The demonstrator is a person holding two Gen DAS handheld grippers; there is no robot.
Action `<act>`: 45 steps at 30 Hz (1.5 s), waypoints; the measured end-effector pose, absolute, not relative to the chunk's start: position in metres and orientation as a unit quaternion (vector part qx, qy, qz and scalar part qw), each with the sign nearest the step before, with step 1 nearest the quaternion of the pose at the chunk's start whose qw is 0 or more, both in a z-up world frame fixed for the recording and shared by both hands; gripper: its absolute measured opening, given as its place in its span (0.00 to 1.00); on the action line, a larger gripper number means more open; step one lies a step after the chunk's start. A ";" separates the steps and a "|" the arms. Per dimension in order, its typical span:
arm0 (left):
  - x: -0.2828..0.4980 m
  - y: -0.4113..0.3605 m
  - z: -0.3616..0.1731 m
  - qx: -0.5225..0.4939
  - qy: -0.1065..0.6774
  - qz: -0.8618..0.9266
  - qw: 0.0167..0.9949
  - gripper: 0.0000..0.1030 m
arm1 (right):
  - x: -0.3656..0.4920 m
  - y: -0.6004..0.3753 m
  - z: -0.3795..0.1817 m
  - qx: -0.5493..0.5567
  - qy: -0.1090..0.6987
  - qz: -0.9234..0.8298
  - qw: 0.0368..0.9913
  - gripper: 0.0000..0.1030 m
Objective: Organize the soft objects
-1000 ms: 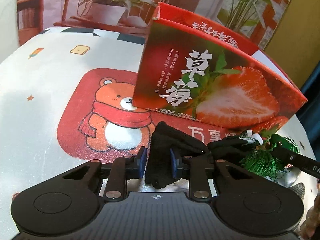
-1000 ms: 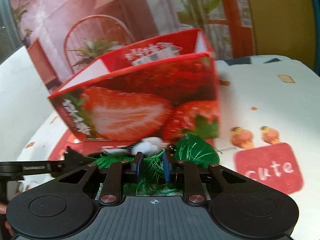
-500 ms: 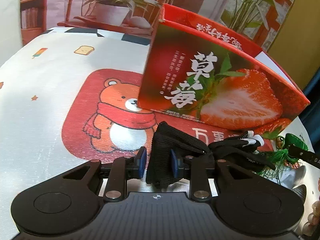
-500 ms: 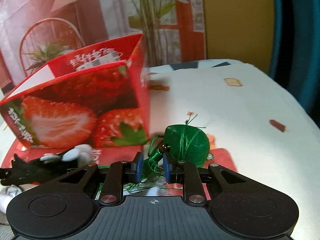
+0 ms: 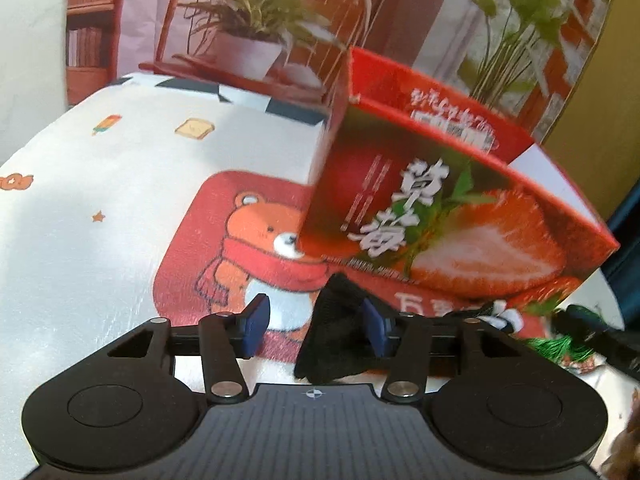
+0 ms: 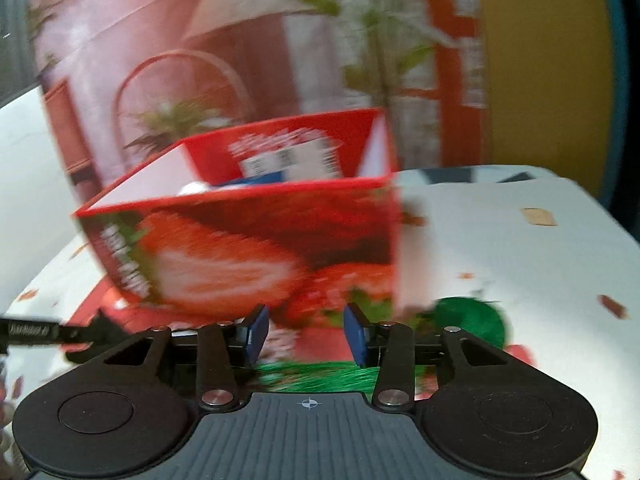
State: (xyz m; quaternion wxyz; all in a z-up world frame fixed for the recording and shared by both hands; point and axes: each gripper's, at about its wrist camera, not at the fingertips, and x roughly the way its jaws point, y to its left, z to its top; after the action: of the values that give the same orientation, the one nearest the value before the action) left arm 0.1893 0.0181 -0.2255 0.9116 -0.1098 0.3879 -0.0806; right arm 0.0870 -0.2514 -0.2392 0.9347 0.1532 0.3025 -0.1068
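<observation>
A red strawberry-printed box [image 5: 448, 208] stands open on the table; it also shows in the right wrist view [image 6: 256, 240], with white and blue things inside. My left gripper [image 5: 316, 322] is open; a black knitted glove [image 5: 336, 332] lies between its jaws, against the right finger. My right gripper [image 6: 306, 330] is open and empty. Green thread [image 6: 320, 374] lies under it, and the green thread ball [image 6: 470, 320] sits on the table to its right. The thread also shows at the right of the left wrist view [image 5: 560, 346].
The tablecloth [image 5: 100, 208] is white with a red bear patch [image 5: 240, 256]. Potted plants [image 5: 248, 40] and a chair stand behind the table. The left gripper's tip shows at the left edge of the right wrist view [image 6: 52, 332].
Both grippers have opened. The left let go of the black glove, the right let go of the green thread. The right wrist view swung back toward the box.
</observation>
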 end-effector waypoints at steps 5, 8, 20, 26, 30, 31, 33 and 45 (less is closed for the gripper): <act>0.194 0.009 -0.227 -0.106 0.390 -0.102 0.909 0.52 | 0.108 -0.237 -0.245 0.167 0.324 -0.068 0.929 0.46; 0.199 0.004 -0.234 -0.095 0.398 -0.113 0.905 0.52 | 0.122 -0.232 -0.250 0.170 0.335 -0.061 0.925 0.49; 0.196 0.008 -0.246 -0.083 0.402 -0.115 0.904 0.12 | 0.150 -0.220 -0.273 0.168 0.375 -0.041 0.911 0.37; 0.192 0.007 -0.246 -0.080 0.398 -0.117 0.907 0.09 | 0.148 -0.213 -0.273 0.160 0.377 -0.023 0.912 0.18; 0.185 0.011 -0.239 -0.093 0.386 -0.119 0.910 0.07 | 0.146 -0.209 -0.269 0.162 0.374 -0.022 0.913 0.12; 0.183 0.012 -0.235 -0.096 0.380 -0.118 0.912 0.07 | 0.144 -0.210 -0.267 0.169 0.370 -0.019 0.914 0.12; 0.178 0.014 -0.226 -0.099 0.365 -0.117 0.918 0.07 | 0.139 -0.210 -0.262 0.180 0.357 -0.014 0.917 0.11; 0.156 0.007 -0.132 -0.085 0.226 -0.129 0.962 0.07 | 0.113 -0.216 -0.172 0.162 0.221 0.021 0.961 0.11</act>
State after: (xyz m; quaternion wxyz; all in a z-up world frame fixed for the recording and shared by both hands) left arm 0.1560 0.0072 -0.1320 0.9617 -0.0851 0.2264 -0.1288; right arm 0.1134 -0.2158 -0.1721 0.9615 0.1622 0.2210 0.0213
